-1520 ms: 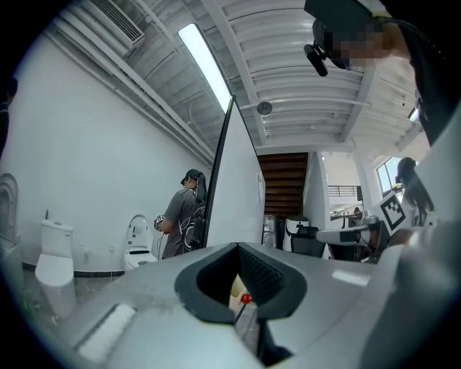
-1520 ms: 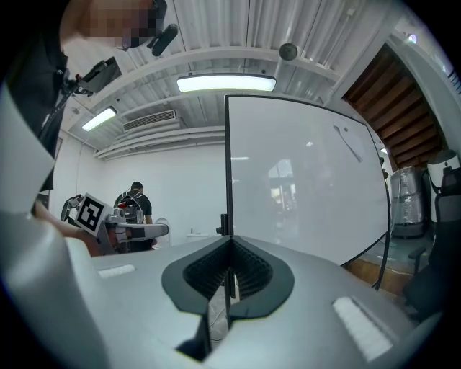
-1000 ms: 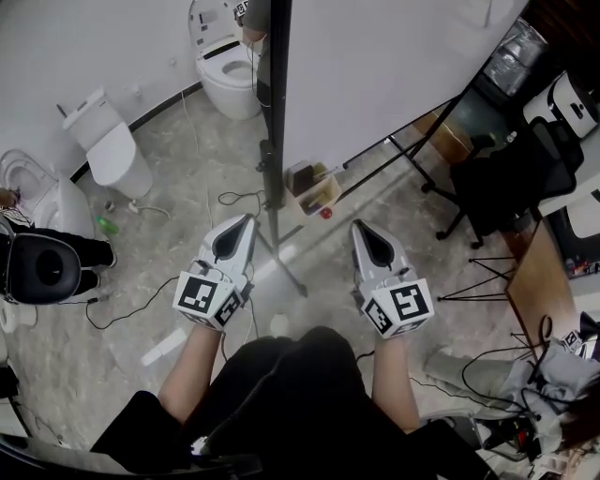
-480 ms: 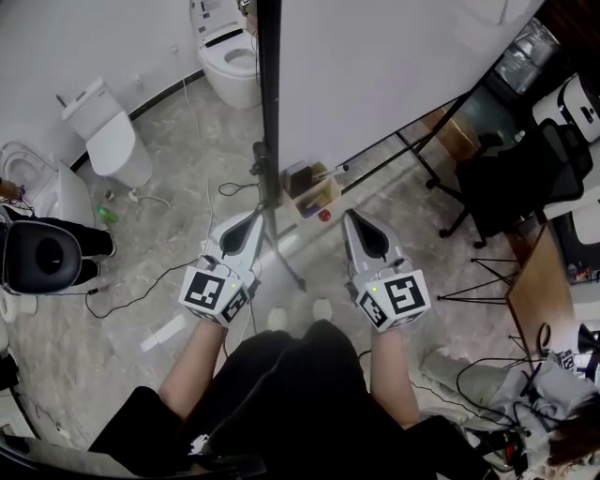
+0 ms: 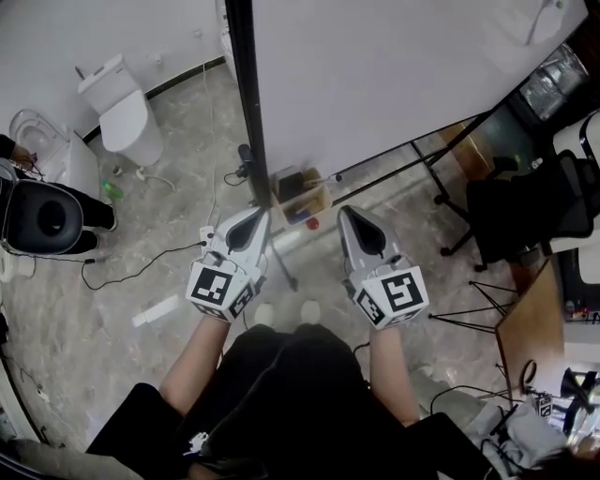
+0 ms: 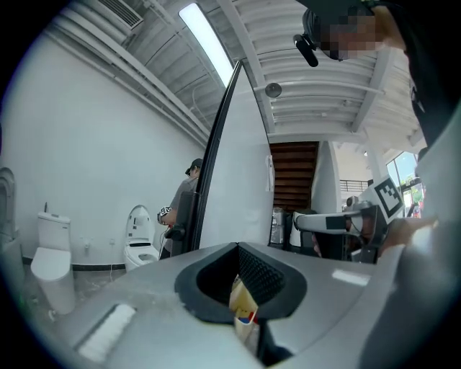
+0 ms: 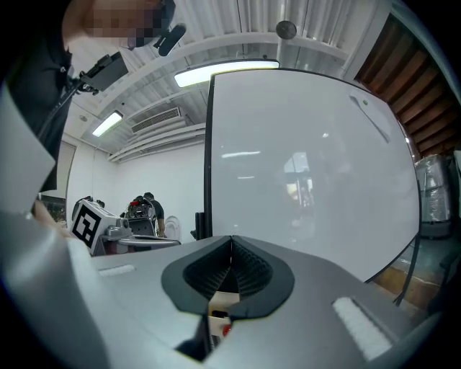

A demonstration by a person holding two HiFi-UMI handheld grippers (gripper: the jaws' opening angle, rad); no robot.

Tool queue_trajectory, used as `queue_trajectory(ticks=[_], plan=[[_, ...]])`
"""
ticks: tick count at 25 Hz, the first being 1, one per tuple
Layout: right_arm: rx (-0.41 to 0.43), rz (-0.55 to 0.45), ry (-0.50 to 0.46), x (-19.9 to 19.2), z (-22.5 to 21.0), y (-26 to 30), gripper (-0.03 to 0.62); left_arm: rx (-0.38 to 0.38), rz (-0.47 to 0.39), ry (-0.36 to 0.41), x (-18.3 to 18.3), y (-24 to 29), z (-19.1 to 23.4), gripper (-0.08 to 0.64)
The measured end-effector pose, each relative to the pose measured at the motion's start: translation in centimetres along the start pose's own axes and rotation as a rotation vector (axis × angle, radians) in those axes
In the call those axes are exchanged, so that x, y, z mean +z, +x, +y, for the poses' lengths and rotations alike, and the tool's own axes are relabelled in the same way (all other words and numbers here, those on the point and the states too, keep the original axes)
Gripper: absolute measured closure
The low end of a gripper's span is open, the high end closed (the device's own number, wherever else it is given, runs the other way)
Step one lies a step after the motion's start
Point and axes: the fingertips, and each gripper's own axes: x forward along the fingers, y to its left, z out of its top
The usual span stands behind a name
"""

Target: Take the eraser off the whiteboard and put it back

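Observation:
The whiteboard (image 5: pixel 394 75) stands on a black frame just ahead of me and fills the right gripper view (image 7: pixel 310 173); the left gripper view shows it almost edge-on (image 6: pixel 238 187). A small pale thing (image 5: pixel 544 23) clings high on its right side, also visible from the right gripper (image 7: pixel 364 104); it may be the eraser. A small box (image 5: pixel 300 192) with odds and ends hangs at the board's lower edge. My left gripper (image 5: pixel 258 217) (image 6: pixel 238 249) and right gripper (image 5: pixel 349 214) (image 7: pixel 230 241) point level at the board side by side, both shut and holding nothing.
The board's black post (image 5: pixel 246 103) rises between the grippers. A toilet (image 5: pixel 127 117) and a black round seat (image 5: pixel 42 217) stand at left, with cables on the floor. A black office chair (image 5: pixel 525 206) and a wooden tabletop (image 5: pixel 530 319) are at right. A person (image 6: pixel 189 189) stands beyond the board.
Both grippers have moved forward, nearer to the whiteboard's foot and its box. The board now fills more of the head view. Both jaws stayed shut.

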Motion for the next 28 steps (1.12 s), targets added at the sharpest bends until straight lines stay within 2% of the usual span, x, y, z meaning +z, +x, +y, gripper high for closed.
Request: queue_trajectory(ticks=[11, 20, 24, 28], plan=[[0.142, 0.011, 0.001, 0.0, -3.1, 0.6, 0.583, 0.146, 0.053, 0.041, -2.2, 3.4, -1.5, 0.555], [0.224, 0.014, 0.016, -0.7, -4.2, 0.3, 0.583, 0.335, 0.057, 0.073, -3.2, 4.5, 0.0, 0.555], [0.25, 0.019, 0.008, -0.7, -4.6, 0.6, 0.583, 0.424, 0.061, 0.064, -3.4, 5.4, 0.8, 0.554], [0.265, 0.021, 0.005, -0.6, -5.4, 1.1, 0.583, 0.469, 0.08, 0.066, -4.8, 6.2, 1.1, 0.503]])
